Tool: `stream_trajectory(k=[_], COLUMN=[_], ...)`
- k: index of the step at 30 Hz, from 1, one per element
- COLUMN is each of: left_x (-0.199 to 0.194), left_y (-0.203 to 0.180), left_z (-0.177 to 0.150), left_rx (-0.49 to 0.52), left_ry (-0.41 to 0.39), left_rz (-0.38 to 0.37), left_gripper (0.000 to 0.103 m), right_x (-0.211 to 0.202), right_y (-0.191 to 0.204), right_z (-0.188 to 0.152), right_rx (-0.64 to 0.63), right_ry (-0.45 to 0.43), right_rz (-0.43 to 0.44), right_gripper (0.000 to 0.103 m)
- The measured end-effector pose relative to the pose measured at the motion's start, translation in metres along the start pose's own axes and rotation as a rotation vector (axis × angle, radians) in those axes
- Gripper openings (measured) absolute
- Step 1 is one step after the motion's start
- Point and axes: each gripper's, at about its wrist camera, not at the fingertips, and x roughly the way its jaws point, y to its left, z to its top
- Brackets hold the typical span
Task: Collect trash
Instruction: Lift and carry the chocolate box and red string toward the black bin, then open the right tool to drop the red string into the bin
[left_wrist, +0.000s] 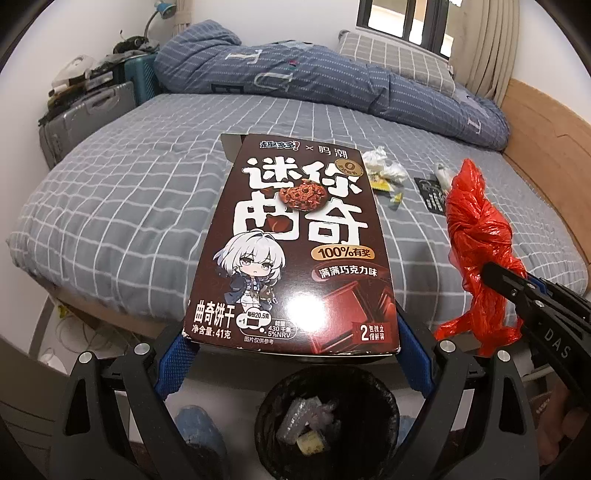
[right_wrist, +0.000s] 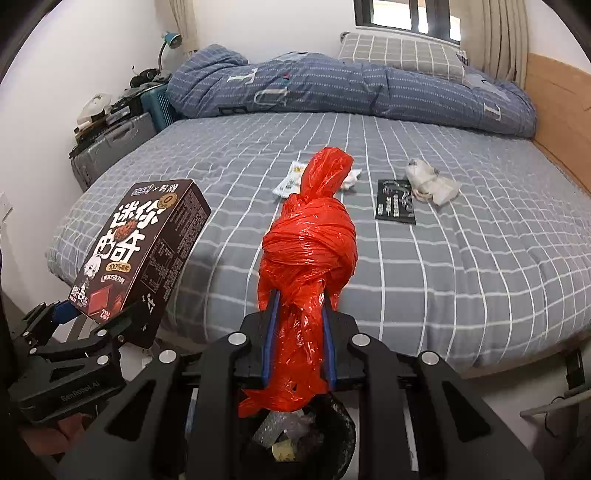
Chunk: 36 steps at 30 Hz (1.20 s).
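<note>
My left gripper (left_wrist: 291, 343) is shut on a brown cookie box (left_wrist: 295, 243) and holds it flat above a black trash bin (left_wrist: 328, 421) that has wrappers inside. The box also shows at the left in the right wrist view (right_wrist: 136, 254), held by the left gripper (right_wrist: 99, 317). My right gripper (right_wrist: 299, 314) is shut on a knotted red plastic bag (right_wrist: 308, 251), held over the bin (right_wrist: 306, 428). In the left wrist view the red bag (left_wrist: 476, 236) and right gripper (left_wrist: 509, 284) are at the right.
On the grey checked bed (right_wrist: 443, 258) lie crumpled white tissues (right_wrist: 430, 181), a black card (right_wrist: 396, 201) and a small white-yellow wrapper (right_wrist: 291, 181). A blue duvet (right_wrist: 332, 88) and pillow lie at the far side. Suitcases (right_wrist: 110, 147) stand at the left, and a wooden frame at the right.
</note>
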Motion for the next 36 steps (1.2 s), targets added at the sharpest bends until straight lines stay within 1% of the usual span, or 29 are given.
stream_trajectory(k=[6, 14, 20, 23, 26, 31, 36], left_x=[-0.007, -0.015, -0.020, -0.023, -0.024, -0.008, 0.017], left_y=[0.000, 0.001, 0.003, 0.007, 0.005, 0.004, 0.003], left_z=[-0.021, -0.041, -0.061, -0.071, -0.080, -0.093, -0.100], left_rx=[0.005, -0.008, -0.015, -0.044, -0.044, -0.032, -0.006], left_ry=[0.025, 0.057, 0.099, 0.120, 0.140, 0.184, 0.222], left_rz=[-0.001, 0.001, 0.006, 0.003, 0.011, 0.002, -0.002], left_gripper=[0.090, 0.090, 0.090, 0.090, 0.090, 0.090, 0.090], right_x=[-0.006, -0.006, -0.010, -0.012, -0.010, 0.001, 0.030], right_y=[0.007, 0.012, 0.017, 0.020, 0.022, 0.018, 0.010], right_z=[-0.021, -0.047, -0.067, -0.079, -0.090, -0.098, -0.109], right_rx=[-0.011, -0.022, -0.034, -0.035, -0.035, -0.021, 0.017], right_ry=[0.027, 0.076, 0.111, 0.132, 0.167, 0.209, 0.302], right_rz=[-0.002, -0.006, -0.010, -0.003, 0.004, 0.010, 0.023], right_gripper=[0.020, 0.020, 0.020, 0.020, 0.020, 0.020, 0.020])
